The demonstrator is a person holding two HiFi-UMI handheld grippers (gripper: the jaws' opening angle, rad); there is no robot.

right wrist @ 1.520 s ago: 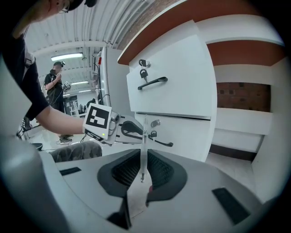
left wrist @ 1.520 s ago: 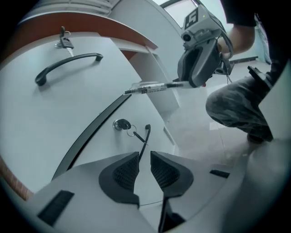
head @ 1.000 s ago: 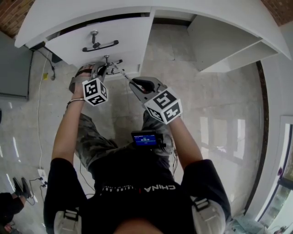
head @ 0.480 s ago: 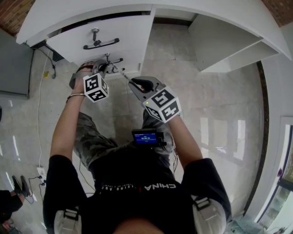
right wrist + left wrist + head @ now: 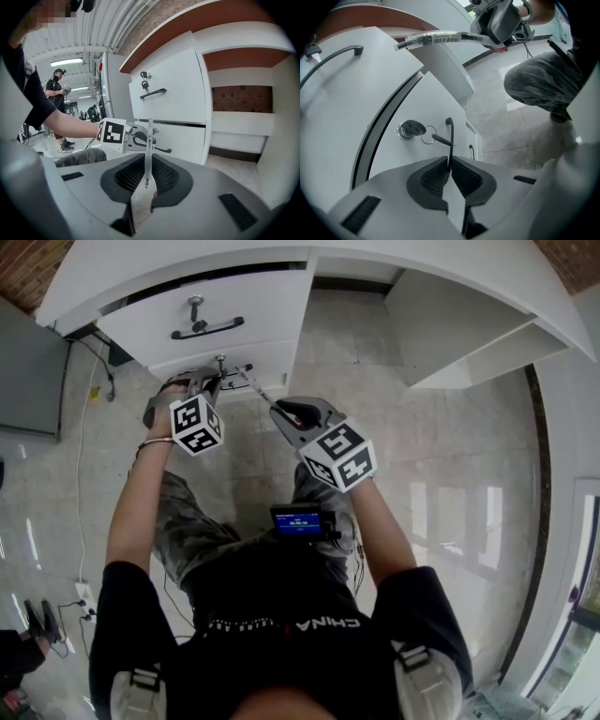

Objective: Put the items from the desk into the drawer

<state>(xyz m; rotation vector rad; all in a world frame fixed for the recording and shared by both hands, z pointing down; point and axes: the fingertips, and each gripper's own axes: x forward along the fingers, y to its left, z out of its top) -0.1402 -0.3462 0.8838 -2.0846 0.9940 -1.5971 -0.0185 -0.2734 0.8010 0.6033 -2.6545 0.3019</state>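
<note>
Drawer opening is seemingly starting: left gripper fingers are clamping the drawer handle, right gripper fingers are pinching a pen near that handle; next, likely an outward pull

The white word "CHINA" stands on the chest of the person's black shirt in the head view. The small black device with a blue screen shows white characters, too small to read. The thin clear pen carries a printed label, also unreadable.
</note>
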